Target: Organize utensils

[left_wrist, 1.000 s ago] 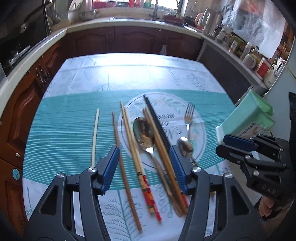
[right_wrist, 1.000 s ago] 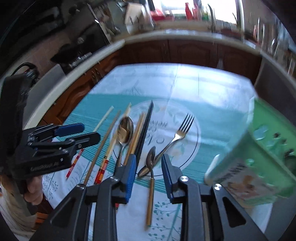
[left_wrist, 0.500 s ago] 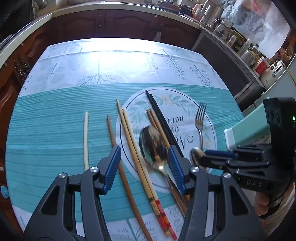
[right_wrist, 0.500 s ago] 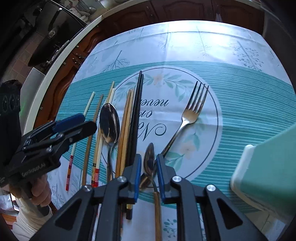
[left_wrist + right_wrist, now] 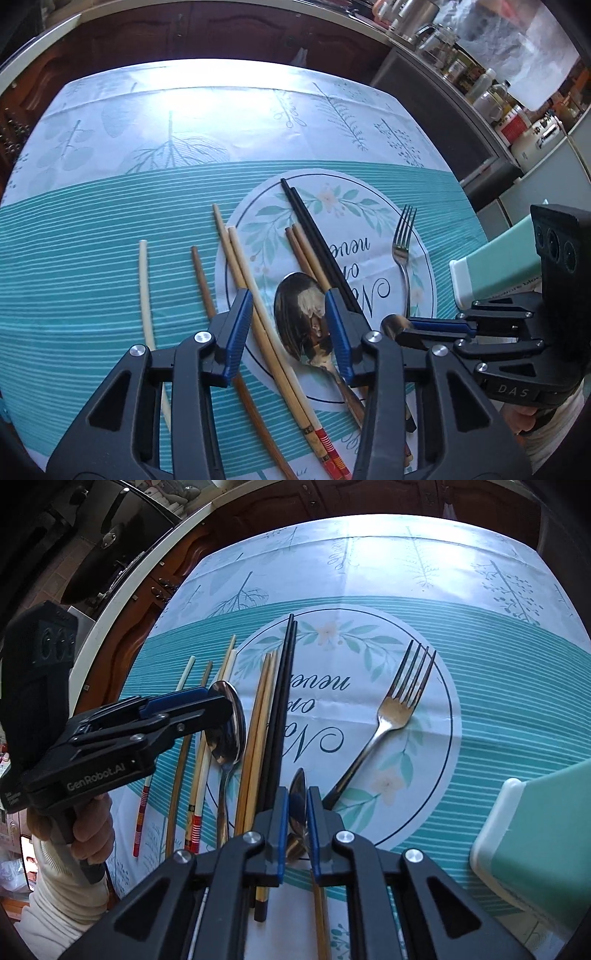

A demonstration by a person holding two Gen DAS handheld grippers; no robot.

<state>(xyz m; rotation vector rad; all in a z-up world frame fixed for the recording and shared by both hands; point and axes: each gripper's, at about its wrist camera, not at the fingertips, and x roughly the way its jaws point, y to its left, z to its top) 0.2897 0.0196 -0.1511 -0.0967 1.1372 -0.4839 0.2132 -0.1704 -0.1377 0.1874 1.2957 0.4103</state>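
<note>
Several utensils lie on a teal tablecloth [image 5: 92,277] with a printed plate. My left gripper [image 5: 288,332] is open and low, its fingers on either side of the large spoon [image 5: 299,317], and it shows again in the right wrist view as the left gripper [image 5: 218,705]. My right gripper [image 5: 296,827] is shut on the small spoon [image 5: 298,794], which is turned on its edge between the pads; in the left wrist view its bowl [image 5: 393,323] sticks out of the right gripper [image 5: 413,328]. A fork [image 5: 395,709] and black chopsticks [image 5: 284,686] lie on the cloth.
Brown chopsticks [image 5: 303,247], pale bamboo chopsticks [image 5: 243,266], one dark wooden stick [image 5: 201,280] and one cream stick [image 5: 144,280] lie beside the spoon. A green container [image 5: 535,842] stands at the table's right edge. Kitchen counters [image 5: 480,92] surround the table.
Both grippers have come down and forward over the utensils. The right jaws have narrowed from open onto the small spoon. The left jaws stay open around the large spoon.
</note>
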